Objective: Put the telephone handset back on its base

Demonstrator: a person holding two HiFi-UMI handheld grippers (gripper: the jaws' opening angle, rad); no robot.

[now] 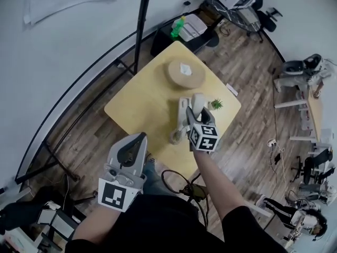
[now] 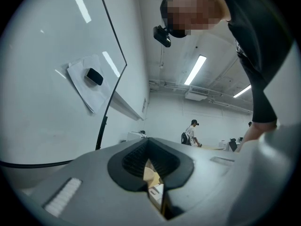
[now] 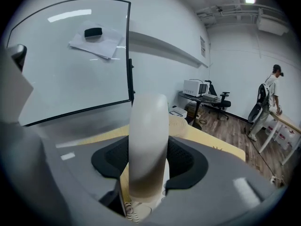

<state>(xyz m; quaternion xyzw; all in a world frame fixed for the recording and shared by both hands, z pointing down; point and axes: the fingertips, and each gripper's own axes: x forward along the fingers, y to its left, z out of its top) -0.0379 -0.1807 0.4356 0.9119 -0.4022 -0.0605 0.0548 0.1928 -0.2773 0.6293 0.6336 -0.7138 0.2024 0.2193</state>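
A cream telephone handset (image 1: 198,102) stands nearly upright over the telephone base (image 1: 182,118) on the yellow table (image 1: 142,109). My right gripper (image 1: 194,115) is shut on the handset. In the right gripper view the handset (image 3: 148,140) fills the gap between the jaws of that gripper (image 3: 146,175), and its coiled cord (image 3: 129,212) shows below. The cord's coil (image 1: 176,137) lies near the table's front edge. My left gripper (image 1: 138,139) hangs off the table's near corner, close to my body, shut and empty; its jaws (image 2: 151,173) show only a slit between them.
A round woven box (image 1: 184,73) sits at the table's far side and a small green plant (image 1: 216,105) right of the phone. A black pole (image 1: 140,30) stands behind the table, with a green bottle (image 1: 178,28) beyond. People work at desks to the right.
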